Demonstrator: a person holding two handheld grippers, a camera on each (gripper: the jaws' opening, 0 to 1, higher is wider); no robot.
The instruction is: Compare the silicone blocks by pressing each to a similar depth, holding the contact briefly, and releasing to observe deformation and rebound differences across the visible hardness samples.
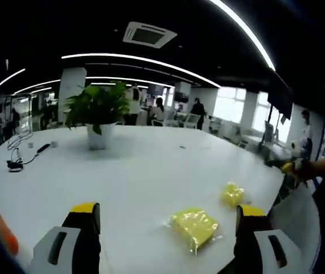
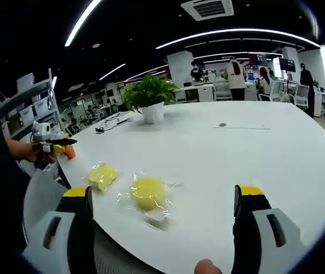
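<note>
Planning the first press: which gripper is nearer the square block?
Left gripper. The square block lies just ahead of its jaws; from the right gripper it sits farther off, leftward.

Bright overhead strips (image 1: pixel 151 61) arcing across a dark ceiling, bent hard by the fisheye. Daylight pouring in from the windows (image 1: pixel 231 105), blown out to plain white in the left gripper view; same washout at the far edge in the right gripper view. Glossy white bench (image 1: pixel 145 171) throwing back a soft, even sheen, no hard glare. Faint, short shadows under the yellow blocks (image 2: pixel 148 193), a bit of sparkle off their clear wrapping. Soft focus all round, grainy, compressed. Straight lines bowing near the edges. Background figures smeared and indistinct. Tool jaws at the bottom dim and slightly blurred.
</note>
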